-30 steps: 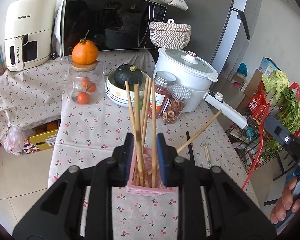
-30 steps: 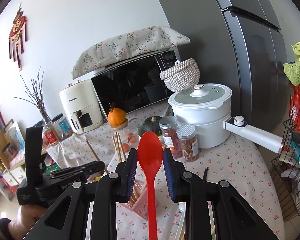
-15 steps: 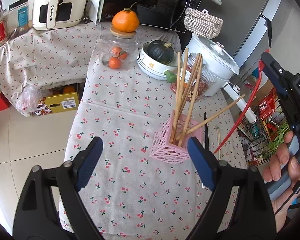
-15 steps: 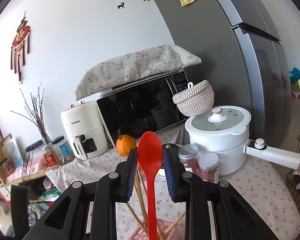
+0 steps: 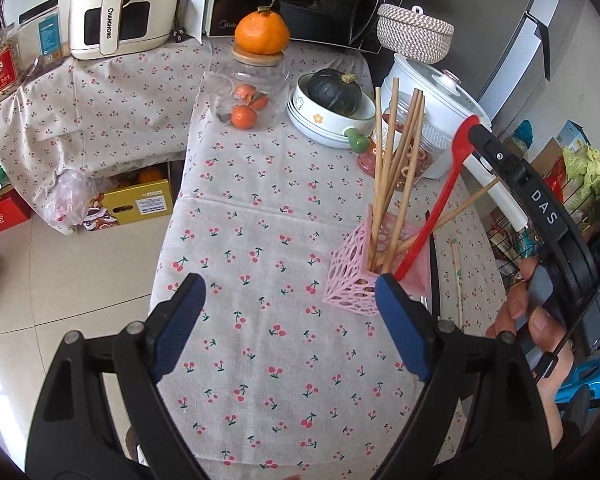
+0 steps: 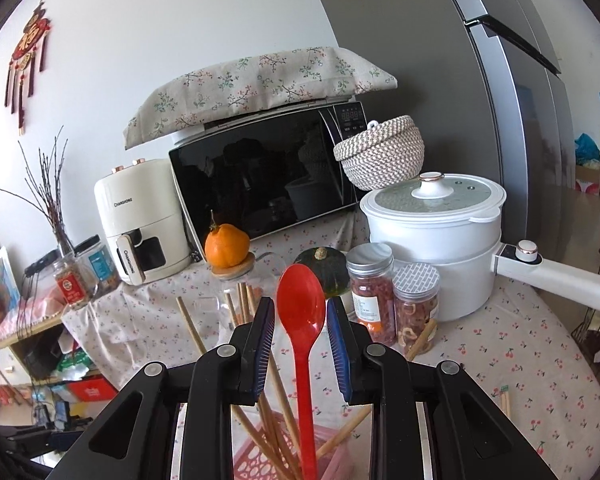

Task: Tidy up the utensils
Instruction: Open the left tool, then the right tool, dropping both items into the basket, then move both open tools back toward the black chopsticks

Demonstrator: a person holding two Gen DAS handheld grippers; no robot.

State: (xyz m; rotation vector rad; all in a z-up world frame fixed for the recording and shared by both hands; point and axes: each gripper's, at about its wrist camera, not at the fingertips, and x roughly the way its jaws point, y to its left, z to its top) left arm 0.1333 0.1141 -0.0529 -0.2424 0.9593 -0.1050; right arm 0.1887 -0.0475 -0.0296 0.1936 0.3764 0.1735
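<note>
My left gripper hangs over the desk with its fingers spread wide and nothing between them. Just beyond, near the desk's right edge, stands the pink holder with wooden chopsticks in it. My right gripper holds the red spoon between narrowed fingers, handle end down inside the holder. Loose chopsticks lie beside it. Farther back sit the white pot and microwave.
</note>
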